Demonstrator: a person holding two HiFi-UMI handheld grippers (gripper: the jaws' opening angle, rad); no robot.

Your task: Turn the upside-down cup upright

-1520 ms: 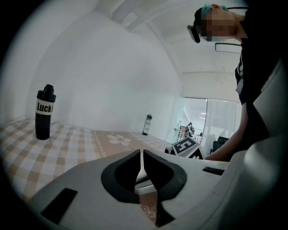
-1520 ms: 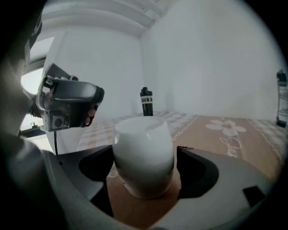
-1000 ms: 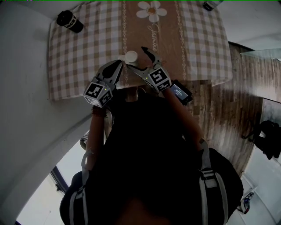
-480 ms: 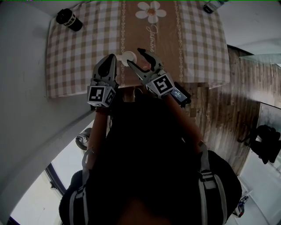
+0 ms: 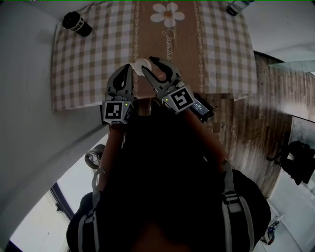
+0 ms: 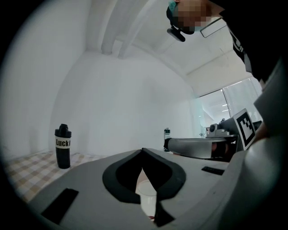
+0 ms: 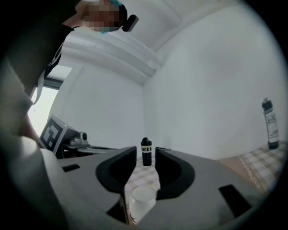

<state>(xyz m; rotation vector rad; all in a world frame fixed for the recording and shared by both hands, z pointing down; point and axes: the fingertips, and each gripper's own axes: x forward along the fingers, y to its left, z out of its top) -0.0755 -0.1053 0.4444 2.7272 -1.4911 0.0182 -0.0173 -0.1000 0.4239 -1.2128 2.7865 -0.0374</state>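
Observation:
A white cup (image 5: 140, 63) stands on the checked tablecloth (image 5: 88, 64) near the table's front edge, and its flat end seems to face up. My left gripper (image 5: 126, 69) hovers just left of it, shut and empty. My right gripper (image 5: 149, 65) is just right of the cup, partly over it, with its jaws closing and a narrow gap left. In the right gripper view the cup (image 7: 143, 200) shows low in that gap, below the pads and untouched. The left gripper view shows the cup (image 6: 146, 197) beneath the closed tips (image 6: 142, 150).
A black bottle (image 5: 77, 23) stands at the table's far left corner. Another bottle (image 5: 236, 6) stands at the far right. A brown runner with a flower print (image 5: 167, 34) crosses the cloth's middle. Wooden floor (image 5: 246, 118) lies to the right of the table.
Both grippers have risen and moved up beside the cup. The right jaws have narrowed from wide open, and the left jaws have closed fully. The cup has stayed in its place.

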